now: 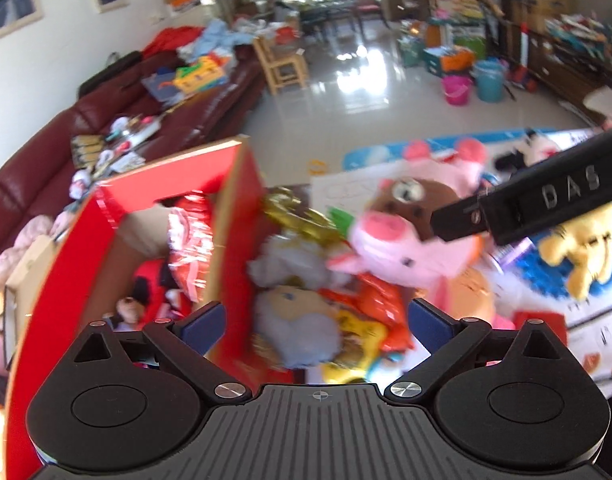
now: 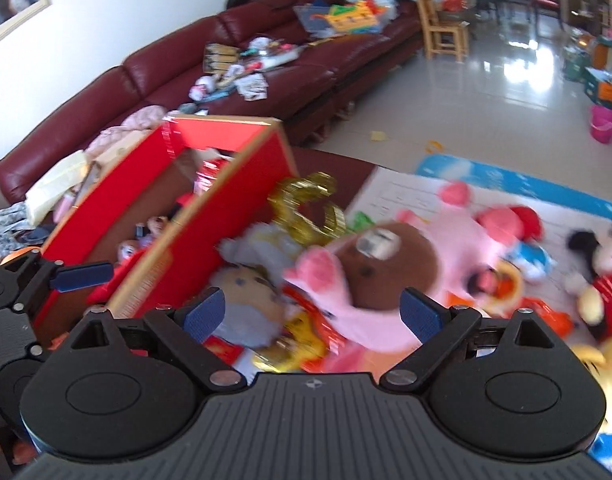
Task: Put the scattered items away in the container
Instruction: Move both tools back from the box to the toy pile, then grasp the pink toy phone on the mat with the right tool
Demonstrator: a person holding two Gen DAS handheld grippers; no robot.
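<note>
A red cardboard box point(image 1: 241, 216) point(image 2: 225, 208) stands open at the left with toys and red packets inside. A heap of toys lies to its right: a pink pig plush point(image 1: 402, 248) point(image 2: 370, 312), a brown bear plush point(image 2: 390, 268), a grey-blue plush point(image 1: 297, 324) point(image 2: 245, 300), gold foil point(image 1: 297, 216) point(image 2: 310, 208). My left gripper point(image 1: 316, 322) is open and empty above the grey-blue plush by the box wall. My right gripper point(image 2: 312, 314) is open and empty over the pig and bear. The right gripper's black body point(image 1: 538, 200) shows in the left wrist view.
A dark red sofa point(image 2: 185, 64) covered in clutter runs behind the box. A Mickey plush point(image 2: 602, 276) and a yellow plush point(image 1: 582, 248) lie on the play mat point(image 2: 506, 184) at the right. Buckets point(image 1: 474, 84) and a wooden chair point(image 1: 281, 64) stand on the tiled floor beyond.
</note>
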